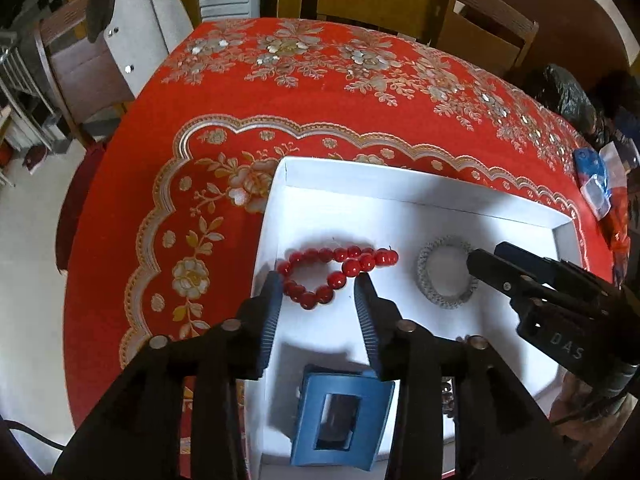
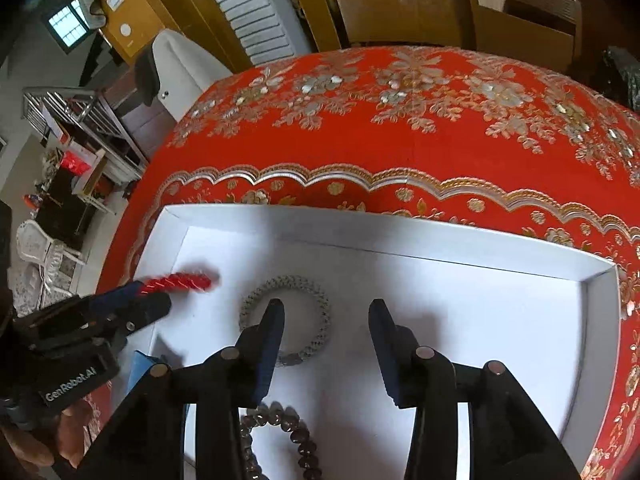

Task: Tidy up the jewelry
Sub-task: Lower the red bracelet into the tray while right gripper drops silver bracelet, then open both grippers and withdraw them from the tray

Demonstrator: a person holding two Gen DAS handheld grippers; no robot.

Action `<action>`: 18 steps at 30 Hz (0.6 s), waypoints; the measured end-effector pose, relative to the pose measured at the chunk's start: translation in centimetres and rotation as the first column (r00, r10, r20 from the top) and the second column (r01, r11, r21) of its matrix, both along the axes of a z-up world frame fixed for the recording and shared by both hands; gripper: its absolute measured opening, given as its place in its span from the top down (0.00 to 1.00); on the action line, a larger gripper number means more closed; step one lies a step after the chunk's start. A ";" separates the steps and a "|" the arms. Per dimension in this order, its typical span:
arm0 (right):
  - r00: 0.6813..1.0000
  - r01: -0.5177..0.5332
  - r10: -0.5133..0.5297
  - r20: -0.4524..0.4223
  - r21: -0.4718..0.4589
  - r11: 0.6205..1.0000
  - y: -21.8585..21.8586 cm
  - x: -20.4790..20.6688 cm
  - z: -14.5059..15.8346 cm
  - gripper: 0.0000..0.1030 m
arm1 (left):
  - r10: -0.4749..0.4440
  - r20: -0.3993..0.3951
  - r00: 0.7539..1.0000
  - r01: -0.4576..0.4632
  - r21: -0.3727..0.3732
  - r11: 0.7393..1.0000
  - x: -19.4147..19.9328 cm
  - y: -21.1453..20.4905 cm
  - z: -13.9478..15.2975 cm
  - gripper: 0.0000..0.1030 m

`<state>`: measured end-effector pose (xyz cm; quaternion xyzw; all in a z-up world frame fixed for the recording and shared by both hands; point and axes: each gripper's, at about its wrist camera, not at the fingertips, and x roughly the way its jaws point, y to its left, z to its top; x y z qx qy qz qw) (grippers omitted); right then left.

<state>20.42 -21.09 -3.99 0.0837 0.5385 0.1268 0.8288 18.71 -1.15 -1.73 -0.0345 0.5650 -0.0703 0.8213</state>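
red tablecloth point(image 1: 328, 92) | one white tray point(image 1: 400, 188) | one red bracelet point(image 1: 332, 272), one silver bracelet point(image 2: 288, 316) | left tongs point(image 1: 320, 286), right tongs point(image 2: 326, 312): both apart, empty

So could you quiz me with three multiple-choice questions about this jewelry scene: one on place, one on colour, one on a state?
1. Where does the red bead bracelet lie?
A. in the white box
B. on the tablecloth
C. on a chair

2. What colour is the tablecloth?
A. green
B. red
C. blue

3. How is the left hand-held gripper?
A. shut on the bracelet
B. open
C. shut on a ring

Answers: 1 A, white floor shows around it. 2 B, red with gold flowers. 3 B, its fingers stand apart beside the beads.
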 end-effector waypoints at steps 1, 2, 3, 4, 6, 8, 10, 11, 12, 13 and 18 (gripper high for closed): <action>1.000 0.004 -0.004 0.005 0.008 1.000 -0.1 -0.2 0.3 0.59 | 0.007 -0.003 1.000 -0.007 -0.002 1.000 0.0 0.1 0.0 0.61; 1.000 0.008 -0.008 0.009 0.012 1.000 -0.3 -0.4 0.5 0.59 | 0.013 -0.002 1.000 -0.013 -0.002 1.000 -0.1 0.2 0.1 0.60; 1.000 0.009 -0.010 0.014 0.014 1.000 -0.4 -0.7 0.8 0.59 | 0.017 0.002 1.000 -0.017 -0.001 1.000 -0.2 0.2 0.2 0.60; 1.000 0.012 -0.012 0.020 0.018 1.000 -0.6 -1.1 1.2 0.59 | 0.018 0.005 1.000 -0.018 -0.003 1.000 -0.3 0.3 0.4 0.60; 0.999 0.020 -0.020 0.029 0.023 1.000 -0.9 -1.9 1.7 0.59 | 0.024 0.014 1.000 -0.024 0.003 1.000 -0.8 0.3 0.9 0.60; 0.999 0.024 -0.025 0.032 0.027 0.999 -1.1 -2.6 2.1 0.58 | 0.021 0.024 0.999 -0.021 0.014 1.000 -1.2 0.1 1.4 0.59; 0.999 0.031 -0.032 0.040 0.020 0.999 -1.4 -3.5 2.5 0.58 | 0.019 0.044 0.999 -0.020 0.031 0.999 -1.8 -0.1 2.0 0.59; 0.998 0.033 -0.034 0.044 0.017 0.999 -1.5 -3.9 2.7 0.58 | 0.017 0.051 0.999 -0.019 0.037 0.999 -2.1 -0.2 2.3 0.59; 0.998 0.037 -0.038 0.049 0.014 0.999 -1.6 -4.4 2.9 0.58 | 0.015 0.060 0.998 -0.018 0.046 0.999 -2.5 -0.4 2.7 0.59; 0.998 0.040 -0.040 0.052 0.011 0.999 -1.7 -4.7 3.1 0.58 | 0.015 0.067 0.998 -0.019 0.051 0.999 -2.8 -0.5 2.9 0.59; 0.996 0.050 -0.050 0.074 -0.008 0.999 -2.2 -6.8 4.2 0.58 | 0.014 0.131 0.991 -0.025 0.084 0.996 -4.9 -1.2 4.9 0.58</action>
